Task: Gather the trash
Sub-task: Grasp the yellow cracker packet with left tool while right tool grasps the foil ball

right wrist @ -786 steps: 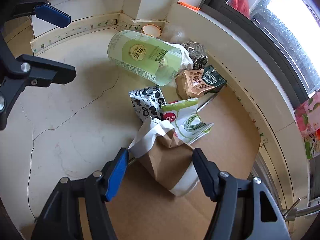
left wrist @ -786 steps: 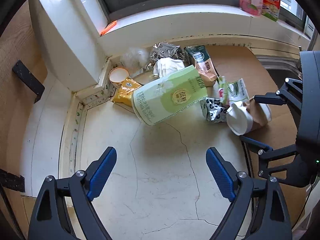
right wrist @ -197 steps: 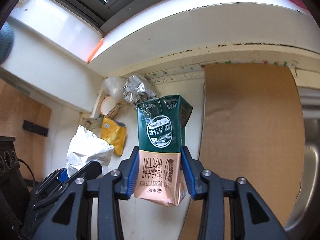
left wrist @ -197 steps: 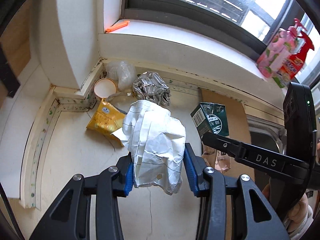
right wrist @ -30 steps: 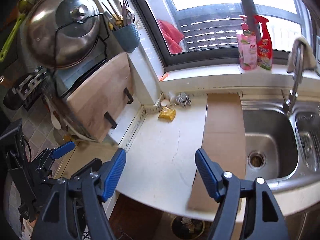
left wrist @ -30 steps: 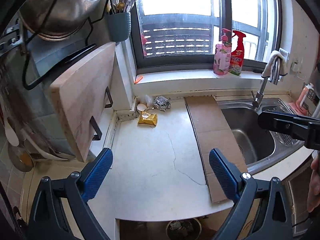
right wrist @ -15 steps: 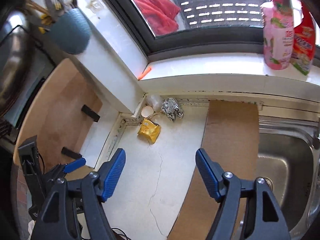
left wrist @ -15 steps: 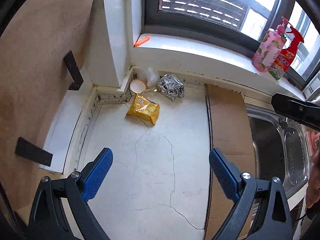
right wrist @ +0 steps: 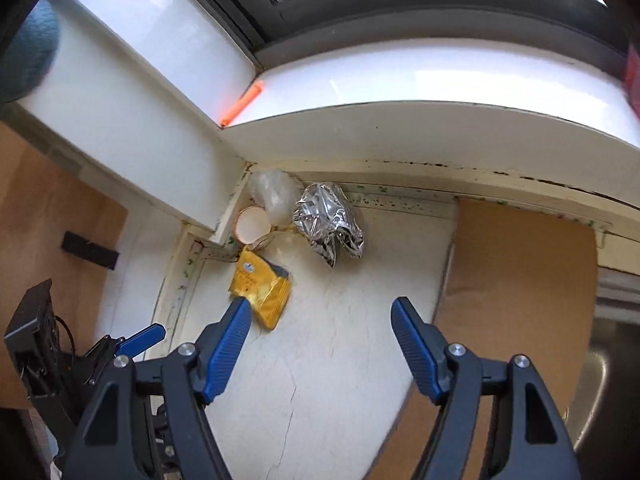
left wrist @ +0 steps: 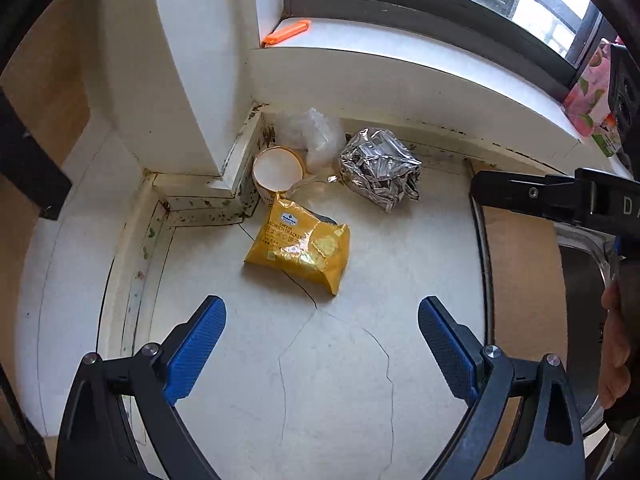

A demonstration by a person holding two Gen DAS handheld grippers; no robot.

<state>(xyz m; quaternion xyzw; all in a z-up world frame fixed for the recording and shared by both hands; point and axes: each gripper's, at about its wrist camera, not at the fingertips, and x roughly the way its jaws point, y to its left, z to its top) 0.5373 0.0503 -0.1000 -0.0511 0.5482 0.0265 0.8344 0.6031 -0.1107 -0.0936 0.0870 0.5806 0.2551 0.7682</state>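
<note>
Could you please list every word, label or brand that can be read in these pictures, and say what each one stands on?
"SANDWICH CRACKERS", first letter partly cut off: on the crumpled yellow foil snack packet, under a small blue-and-white logo too small to read.
"DA", cut off at the picture's edge: white letters on the black body of the right gripper.
Pink floral bottle label: too blurred to read.

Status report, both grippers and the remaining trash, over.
Left gripper and right gripper open, empty. Yellow cracker packet, foil wrapper, paper cup, clear plastic bag remain. Nothing in the way.

yellow snack packet (left wrist: 299, 249): crumpled, flat on counter | foil wrapper (left wrist: 380, 168): crushed, by back wall | paper cup (left wrist: 277, 171): on its side, in corner | clear plastic bag (left wrist: 312, 136): bunched behind cup
</note>
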